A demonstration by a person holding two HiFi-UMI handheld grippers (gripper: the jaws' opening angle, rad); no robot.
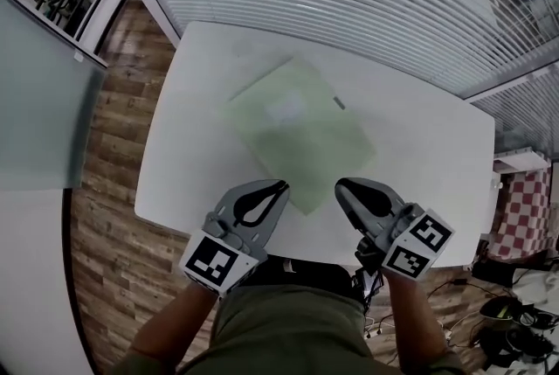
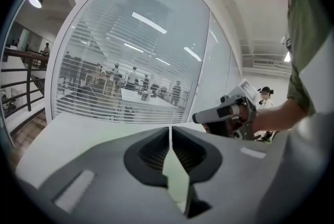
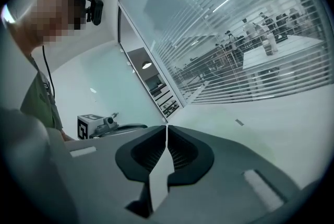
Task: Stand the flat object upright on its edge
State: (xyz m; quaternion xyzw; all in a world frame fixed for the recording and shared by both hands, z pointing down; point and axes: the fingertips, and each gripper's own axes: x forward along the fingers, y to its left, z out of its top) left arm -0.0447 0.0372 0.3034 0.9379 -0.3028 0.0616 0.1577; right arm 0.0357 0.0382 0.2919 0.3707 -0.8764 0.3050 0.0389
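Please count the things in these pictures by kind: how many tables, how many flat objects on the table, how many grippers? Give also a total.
white table: 1
pale green flat object, lying flat on the table: 1
grippers: 2 (left gripper, right gripper, fingers of both closed, holding nothing)
Total: 4

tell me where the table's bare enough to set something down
Widest bare patch: the right side of the table, between the green flat object and the right edge. A narrower strip lies between the object and the left edge. Crowded at the near edge, where the left gripper and right gripper flank the object's near corner.
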